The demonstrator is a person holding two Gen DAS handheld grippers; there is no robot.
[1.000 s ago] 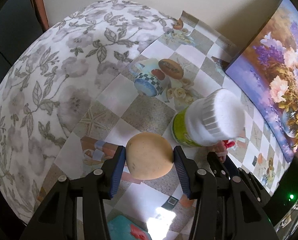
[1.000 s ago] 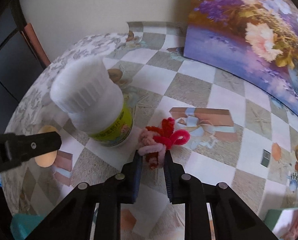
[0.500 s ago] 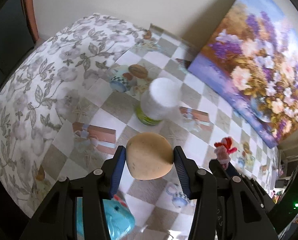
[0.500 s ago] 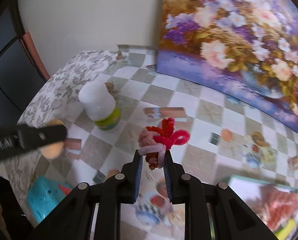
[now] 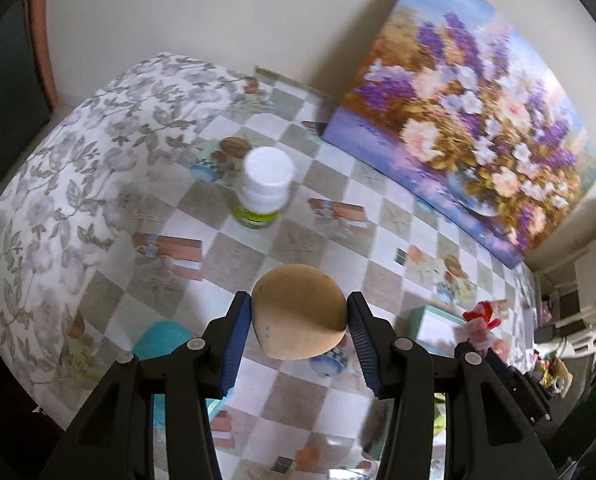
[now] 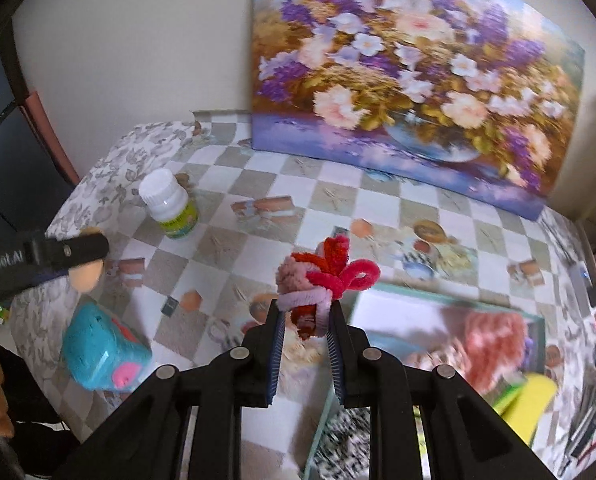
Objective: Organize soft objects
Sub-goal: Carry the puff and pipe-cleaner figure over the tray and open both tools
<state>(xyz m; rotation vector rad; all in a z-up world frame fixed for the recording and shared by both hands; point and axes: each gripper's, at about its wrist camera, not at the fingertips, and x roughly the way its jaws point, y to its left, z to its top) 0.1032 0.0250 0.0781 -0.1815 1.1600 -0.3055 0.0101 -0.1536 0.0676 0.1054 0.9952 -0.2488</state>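
My left gripper (image 5: 299,322) is shut on a tan egg-shaped sponge (image 5: 299,317), held high above the checkered table (image 5: 329,184). The right gripper (image 6: 305,322) is shut on a red and pink pipe-cleaner flower (image 6: 321,274), also lifted. In the right wrist view the left gripper (image 6: 84,258) shows at the left edge with the sponge (image 6: 85,277). In the left wrist view the right gripper (image 5: 479,340) and its flower (image 5: 480,321) appear at lower right. A teal-rimmed box (image 6: 437,300) below holds a pink fluffy item (image 6: 493,340) and other soft things.
A white bottle with a green label (image 6: 170,206) stands on the table at the back left. A turquoise plush toy (image 6: 98,348) lies near the front left edge. A flower painting (image 6: 413,76) leans on the wall behind. A floral cloth (image 5: 58,184) covers the left part.
Both grippers have risen and pulled back from the bottle with their loads, so the table looks farther away. The teal-rimmed box and the turquoise plush toy have come into view.
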